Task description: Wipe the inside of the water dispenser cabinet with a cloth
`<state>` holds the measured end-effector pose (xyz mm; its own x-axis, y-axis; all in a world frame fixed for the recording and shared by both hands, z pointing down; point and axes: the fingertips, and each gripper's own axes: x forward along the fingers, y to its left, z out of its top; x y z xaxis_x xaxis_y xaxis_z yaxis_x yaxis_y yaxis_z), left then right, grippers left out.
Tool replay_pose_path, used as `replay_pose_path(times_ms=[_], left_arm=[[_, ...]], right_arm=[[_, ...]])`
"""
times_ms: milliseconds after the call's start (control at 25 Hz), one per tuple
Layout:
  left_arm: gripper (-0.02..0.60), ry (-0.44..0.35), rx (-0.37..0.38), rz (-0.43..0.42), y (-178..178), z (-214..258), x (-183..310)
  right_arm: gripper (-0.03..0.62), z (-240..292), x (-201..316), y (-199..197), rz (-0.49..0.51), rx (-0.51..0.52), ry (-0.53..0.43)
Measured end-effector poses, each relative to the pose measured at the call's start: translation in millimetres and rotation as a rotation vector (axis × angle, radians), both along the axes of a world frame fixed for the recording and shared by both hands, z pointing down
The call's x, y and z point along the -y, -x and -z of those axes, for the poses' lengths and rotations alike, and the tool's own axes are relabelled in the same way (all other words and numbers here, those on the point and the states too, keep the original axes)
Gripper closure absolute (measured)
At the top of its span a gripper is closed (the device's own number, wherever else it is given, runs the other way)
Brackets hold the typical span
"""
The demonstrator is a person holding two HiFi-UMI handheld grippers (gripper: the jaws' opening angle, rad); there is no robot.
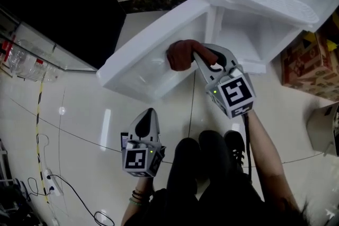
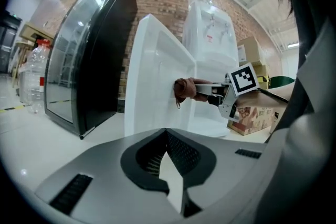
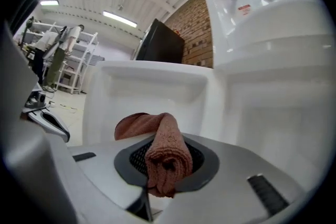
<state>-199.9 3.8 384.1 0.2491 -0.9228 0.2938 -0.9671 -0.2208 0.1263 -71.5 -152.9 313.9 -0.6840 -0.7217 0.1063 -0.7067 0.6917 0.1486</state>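
Note:
A reddish-brown cloth [image 1: 181, 54] is clamped in my right gripper [image 1: 197, 56], which is shut on it and holds it against the inner face of the open white cabinet door [image 1: 153, 58]. The same cloth [image 3: 165, 152] bulges out between the jaws in the right gripper view, facing the door [image 3: 152, 92]. The white water dispenser [image 1: 265, 13] stands behind, its cabinet [image 1: 249, 34] open. My left gripper [image 1: 146, 124] hangs low over the floor, away from the door, jaws shut with nothing in them. From the left gripper view the cloth [image 2: 185, 89] shows pressed on the door.
A cardboard box [image 1: 310, 69] sits on the floor right of the dispenser. A black glass-fronted cabinet [image 2: 89, 55] stands left of the door, with plastic bottles [image 2: 34, 76] beyond it. Cables and a power strip [image 1: 47, 177] lie on the floor at left. The person's legs [image 1: 212, 172] are below.

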Motion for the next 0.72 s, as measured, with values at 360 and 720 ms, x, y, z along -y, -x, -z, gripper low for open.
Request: replay_pose_path(times_ms=[360, 720], left_arm=[[0.597, 0.001, -0.008, 0.007, 2.4, -0.3, 0.2], [0.597, 0.011, -0.014, 0.017, 3.4, -5.1, 0.2]], right_arm=[[0.517, -16.9, 23.7, -56.9, -0.159, -0.004, 0.019], [0.517, -41.0, -96.1, 63.7, 0.298, -0.090, 0.073]])
